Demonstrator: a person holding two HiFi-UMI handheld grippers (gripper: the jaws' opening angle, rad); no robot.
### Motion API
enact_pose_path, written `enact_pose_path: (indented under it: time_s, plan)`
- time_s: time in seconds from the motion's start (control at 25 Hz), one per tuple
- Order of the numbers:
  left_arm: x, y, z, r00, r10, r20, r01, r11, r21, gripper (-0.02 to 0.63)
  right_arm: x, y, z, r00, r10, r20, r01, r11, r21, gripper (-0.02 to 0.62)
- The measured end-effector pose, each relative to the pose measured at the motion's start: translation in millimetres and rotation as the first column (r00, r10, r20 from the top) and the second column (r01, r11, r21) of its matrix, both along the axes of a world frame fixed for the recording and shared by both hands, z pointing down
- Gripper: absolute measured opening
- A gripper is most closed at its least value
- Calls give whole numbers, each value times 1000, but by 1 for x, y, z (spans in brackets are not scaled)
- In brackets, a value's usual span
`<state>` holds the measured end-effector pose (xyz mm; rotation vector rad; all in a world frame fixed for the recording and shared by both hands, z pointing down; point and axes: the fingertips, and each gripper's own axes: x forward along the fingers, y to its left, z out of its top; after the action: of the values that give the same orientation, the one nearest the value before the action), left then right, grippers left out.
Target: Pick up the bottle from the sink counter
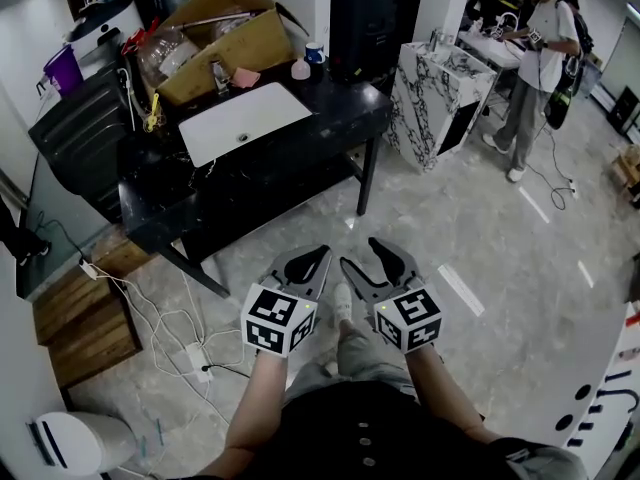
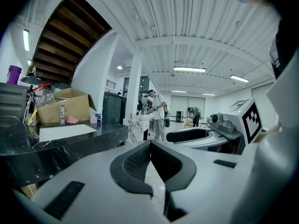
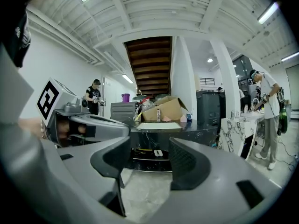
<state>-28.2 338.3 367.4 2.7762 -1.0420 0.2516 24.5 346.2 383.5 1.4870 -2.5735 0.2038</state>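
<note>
A small pale pink bottle (image 1: 300,69) stands on the black sink counter (image 1: 330,108), at its far right corner beside a blue and white cup (image 1: 314,52). The bottle also shows far off in the left gripper view (image 2: 93,119) and in the right gripper view (image 3: 182,118). Both grippers hang low in front of the person's body, over the floor and well short of the counter. My left gripper (image 1: 322,253) (image 2: 150,143) is shut, tips together, holding nothing. My right gripper (image 1: 358,251) (image 3: 149,142) is open, with only floor and the counter seen between its fingers.
A white sink basin (image 1: 240,120) with a faucet (image 1: 218,73) is set in the counter, with an open cardboard box (image 1: 215,38) behind. A marble-pattern stand (image 1: 440,88) and a person (image 1: 535,58) are at the right. Cables (image 1: 170,328) and a wooden crate (image 1: 85,318) lie left.
</note>
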Motion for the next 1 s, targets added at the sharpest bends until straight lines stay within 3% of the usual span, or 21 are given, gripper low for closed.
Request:
enact_pose_path:
  time_s: [0.32, 1.0]
  plan:
    - [-5, -41, 7, 999, -33, 15, 33, 999, -1, 17, -8, -49, 2, 999, -37, 14, 37, 999, 11, 247]
    - [-19, -179, 3, 984, -171, 53, 171, 985, -2, 18, 12, -191, 0, 988, -153, 32, 154, 988, -15, 258]
